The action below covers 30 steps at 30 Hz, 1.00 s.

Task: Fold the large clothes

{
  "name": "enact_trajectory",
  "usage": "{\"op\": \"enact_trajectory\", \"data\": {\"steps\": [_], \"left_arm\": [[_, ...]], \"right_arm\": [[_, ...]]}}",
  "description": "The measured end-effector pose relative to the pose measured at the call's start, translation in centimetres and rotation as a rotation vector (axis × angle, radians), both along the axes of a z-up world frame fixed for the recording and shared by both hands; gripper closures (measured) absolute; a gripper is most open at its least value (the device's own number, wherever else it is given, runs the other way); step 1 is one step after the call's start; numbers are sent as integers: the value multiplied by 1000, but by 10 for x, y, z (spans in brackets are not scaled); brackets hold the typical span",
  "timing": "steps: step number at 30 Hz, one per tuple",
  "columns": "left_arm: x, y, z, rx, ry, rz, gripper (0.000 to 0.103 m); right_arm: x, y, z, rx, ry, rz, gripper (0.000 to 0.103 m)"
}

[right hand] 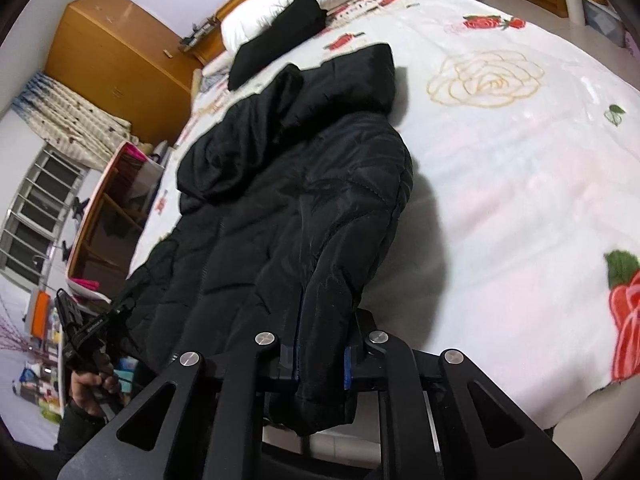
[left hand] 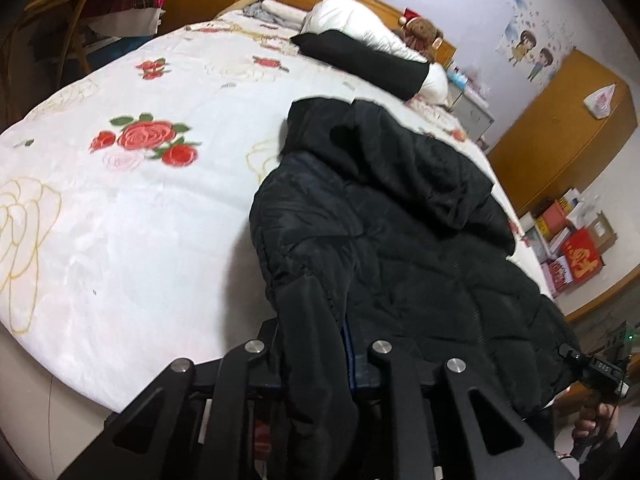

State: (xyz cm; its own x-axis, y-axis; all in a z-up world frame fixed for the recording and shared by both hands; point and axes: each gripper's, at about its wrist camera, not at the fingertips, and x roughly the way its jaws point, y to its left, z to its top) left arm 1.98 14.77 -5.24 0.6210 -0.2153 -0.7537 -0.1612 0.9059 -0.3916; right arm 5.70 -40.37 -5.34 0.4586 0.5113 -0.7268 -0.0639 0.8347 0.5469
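A large black quilted hooded coat point(left hand: 392, 224) lies lengthwise on the bed, hood toward the pillows. It also shows in the right wrist view point(right hand: 296, 184). My left gripper point(left hand: 316, 360) is shut on the coat's near hem at its left corner, and the fabric hangs down between the fingers. My right gripper point(right hand: 320, 356) is shut on the hem at the coat's right corner, with the cloth draped over the blue pads. Each gripper shows at the edge of the other's view, the right one point(left hand: 604, 368) and the left one point(right hand: 84, 332), both hand-held.
The bed has a white quilt with red roses point(left hand: 132, 184). White pillows point(left hand: 360, 24) and a folded black garment point(left hand: 360, 60) lie at the headboard. A wooden desk point(left hand: 80, 20) stands left of the bed. A wardrobe point(left hand: 560, 136) and boxes point(left hand: 572, 248) stand on the right.
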Motion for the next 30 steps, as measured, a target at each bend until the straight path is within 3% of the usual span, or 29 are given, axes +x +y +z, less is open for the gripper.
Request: {"op": "enact_trajectory", "data": {"steps": [14,30], "left_arm": [[30,14,47,-68,-139,27,85],[107,26,81,-100,-219,56,85]], "right_arm": [[23,-4,40,89,-127,-46,90],[86,-4,77,144,-201,-118,90]]}}
